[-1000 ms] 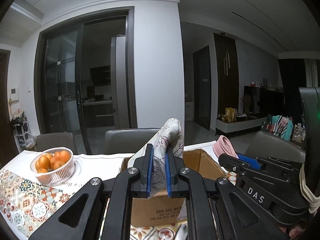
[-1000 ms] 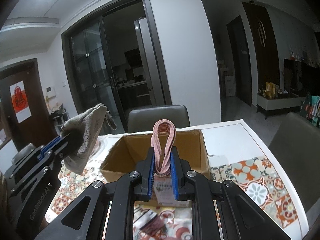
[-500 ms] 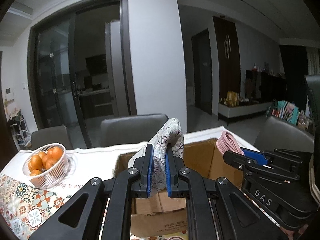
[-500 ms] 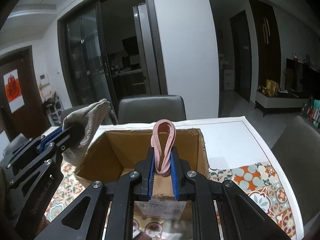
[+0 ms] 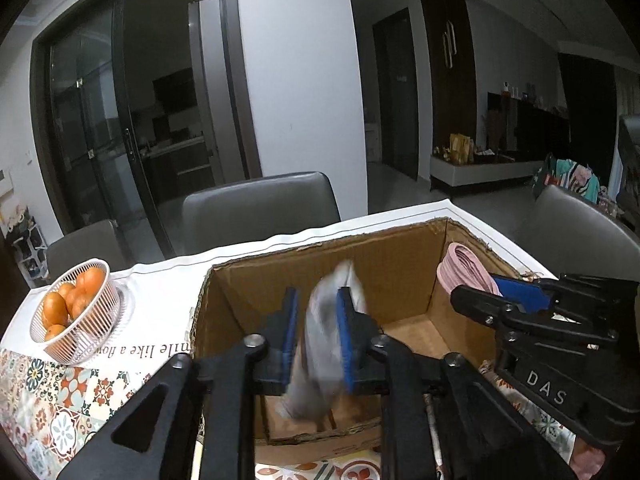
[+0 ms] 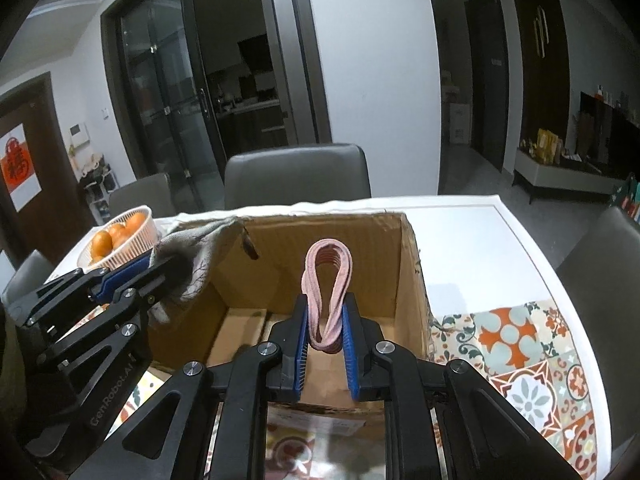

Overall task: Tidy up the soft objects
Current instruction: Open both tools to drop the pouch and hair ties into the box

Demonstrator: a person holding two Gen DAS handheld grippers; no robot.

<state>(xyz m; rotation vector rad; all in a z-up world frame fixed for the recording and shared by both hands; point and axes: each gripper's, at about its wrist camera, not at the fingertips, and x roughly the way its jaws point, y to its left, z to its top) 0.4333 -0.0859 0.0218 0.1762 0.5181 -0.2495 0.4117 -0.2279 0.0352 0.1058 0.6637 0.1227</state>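
Note:
An open cardboard box [image 5: 400, 248] [image 6: 404, 264] stands on the table. My left gripper [image 5: 318, 336] [image 6: 132, 276] is over the box's left part with its jaws parted; a grey patterned cloth [image 5: 324, 344] [image 6: 192, 256] hangs blurred between the blue pads, slipping down. My right gripper [image 6: 326, 336] [image 5: 500, 292] is over the box's right part, jaws slightly parted, with a looped pink cloth [image 6: 328, 280] [image 5: 464, 268] standing loosely between the pads.
A white basket of oranges [image 5: 76, 312] [image 6: 120, 236] sits left of the box. Grey chairs [image 5: 260, 208] [image 6: 296, 176] stand behind the table, another chair [image 5: 576, 220] at the right. A patterned tablecloth [image 6: 528, 344] covers the near side.
Both grippers moved forward and tilted down over the box. The left jaws opened and the grey cloth is dropping. The right jaws have loosened around the pink cloth.

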